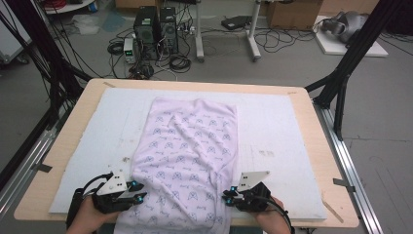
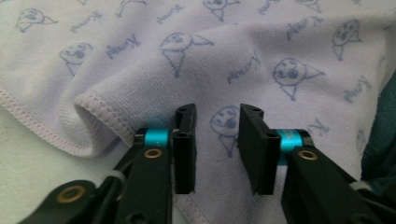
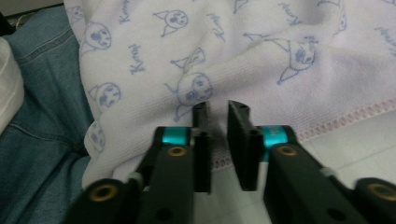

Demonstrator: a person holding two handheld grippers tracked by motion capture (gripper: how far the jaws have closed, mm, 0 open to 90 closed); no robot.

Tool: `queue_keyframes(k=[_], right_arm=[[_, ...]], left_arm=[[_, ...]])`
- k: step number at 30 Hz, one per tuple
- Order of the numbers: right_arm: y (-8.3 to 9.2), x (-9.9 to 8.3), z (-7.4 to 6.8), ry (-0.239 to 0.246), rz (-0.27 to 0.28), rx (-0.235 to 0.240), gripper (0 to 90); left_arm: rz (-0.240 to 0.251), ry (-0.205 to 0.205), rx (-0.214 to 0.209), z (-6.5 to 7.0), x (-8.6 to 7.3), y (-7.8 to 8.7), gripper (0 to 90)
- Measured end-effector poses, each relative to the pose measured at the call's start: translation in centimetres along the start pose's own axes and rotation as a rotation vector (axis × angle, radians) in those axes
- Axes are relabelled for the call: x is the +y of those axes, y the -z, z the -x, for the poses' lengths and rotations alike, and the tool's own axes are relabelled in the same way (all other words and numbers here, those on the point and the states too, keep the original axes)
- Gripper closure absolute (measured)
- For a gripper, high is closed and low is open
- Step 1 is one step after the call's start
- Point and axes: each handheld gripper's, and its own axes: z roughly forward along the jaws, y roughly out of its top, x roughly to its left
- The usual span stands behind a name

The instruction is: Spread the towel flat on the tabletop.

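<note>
Towel (image 1: 190, 156): pale lilac, printed with small blue faces, spread lengthwise down the middle of the white pad (image 1: 272, 141) on the desk (image 1: 311, 161), its near end hanging over the front edge.
Left gripper (image 2: 217, 140): jaws parted, towel hem between them, not pinched.
Right gripper (image 3: 218, 140): jaws nearly closed, clenched on the towel's edge.

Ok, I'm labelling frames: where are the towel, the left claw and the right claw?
towel (image 1: 187, 146): high view, middle of the printed cloth.
left claw (image 2: 217, 144): left gripper view, gap midway between its tips.
right claw (image 3: 218, 140): right gripper view, midway between its tips.
</note>
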Motion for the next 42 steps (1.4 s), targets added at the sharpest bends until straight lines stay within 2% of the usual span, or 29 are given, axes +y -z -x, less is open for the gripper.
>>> queue_keyframes(k=[1,3,5,11,15,17,18,21,23,24,25,26,28,29,32,35,38,42], right_arm=[[0.0,0.0,0.0,0.011,-0.002,0.001,88.2],[0.0,0.0,0.0,0.014,-0.001,0.007,88.4],[0.1,-0.1,0.1,0.008,0.003,0.008,88.5],[0.4,-0.6,0.2,0.001,0.025,0.017,88.8],[0.8,-0.6,0.3,0.002,0.043,0.019,85.8],[0.9,-0.5,0.4,0.001,0.051,0.034,76.2],[0.8,-0.4,0.4,0.005,0.047,0.031,69.7],[0.2,-0.3,0.2,0.008,0.028,0.032,63.6],[-0.1,-0.4,0.2,0.014,0.035,0.026,67.4],[-0.1,-0.5,0.2,0.013,0.036,0.014,73.2],[0.0,-0.5,0.4,0.011,0.038,0.019,83.6],[0.0,-0.5,0.5,0.017,0.036,0.039,87.6],[0.1,-0.4,0.7,0.023,0.025,0.048,88.9],[0.1,-0.2,0.7,0.033,0.01,0.055,89.2],[0.8,-0.4,0.8,0.05,-0.017,0.058,89.4],[2.1,-1.5,0.8,0.027,-0.012,0.052,89.4],[3.5,-2.4,0.8,0.009,-0.013,0.035,89.4],[4.6,-2.3,0.9,0.008,-0.006,0.024,89.2]], left_arm=[[-0.003,-0.003,0.001,0.0,0.0,0.0,79.8],[-0.007,-0.006,0.0,0.1,0.1,0.0,86.2],[-0.011,-0.016,0.004,0.1,0.1,0.1,87.3],[0.005,-0.022,-0.025,-0.2,0.1,0.2,87.6],[0.084,-0.015,-0.042,-0.9,1.4,0.8,80.8],[0.1,-0.023,-0.041,-1.2,2.4,0.6,76.8],[0.097,-0.032,-0.046,-1.3,2.8,0.3,75.1],[0.04,-0.043,-0.049,-1.7,3.2,-1.2,69.3],[-0.026,-0.049,-0.047,-1.9,2.9,-2.2,67.1],[-0.042,-0.053,-0.042,-1.9,2.6,-2.6,68.0],[-0.021,-0.052,-0.03,-1.9,2.4,-2.5,70.7],[-0.018,-0.031,-0.036,-2.0,2.3,-2.4,78.7],[-0.023,-0.016,-0.033,-2.1,2.1,-2.1,88.0],[-0.021,-0.016,-0.027,-2.0,2.0,-2.0,89.4],[-0.022,-0.018,-0.014,-1.8,1.7,-1.5,89.7],[-0.018,-0.016,-0.011,-1.5,1.4,-0.9,89.8],[-0.016,-0.011,-0.021,-1.1,1.4,-0.2,89.8],[-0.004,-0.01,-0.04,-0.7,1.3,0.9,89.5]])
